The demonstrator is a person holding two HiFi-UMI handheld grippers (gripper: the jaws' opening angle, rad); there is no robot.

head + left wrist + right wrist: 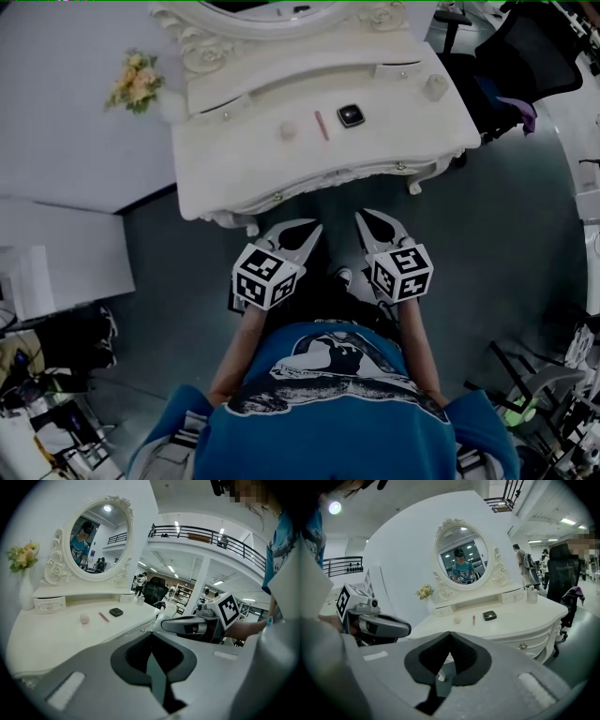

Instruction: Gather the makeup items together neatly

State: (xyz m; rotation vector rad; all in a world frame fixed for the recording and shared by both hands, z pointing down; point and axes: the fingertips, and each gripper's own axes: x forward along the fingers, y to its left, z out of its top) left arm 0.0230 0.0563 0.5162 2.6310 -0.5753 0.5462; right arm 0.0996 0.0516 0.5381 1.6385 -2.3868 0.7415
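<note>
Facing vanity (281,173); left gripper (309,228), right gripper (367,221) closed, empty; spread jaws first, slide puff (288,130), lipstick (322,125) toward compact (351,115).

Left gripper (307,229) and right gripper (368,222) held side by side at frame centre, tips converging upward. Each pair of jaws together, nothing between.

White vanity table (281,173) ahead of left gripper (315,225), oval mirror (461,557) at its back; flowers (136,82) ahead-left, black office chair (525,56) ahead-right of right gripper (362,217)
</note>
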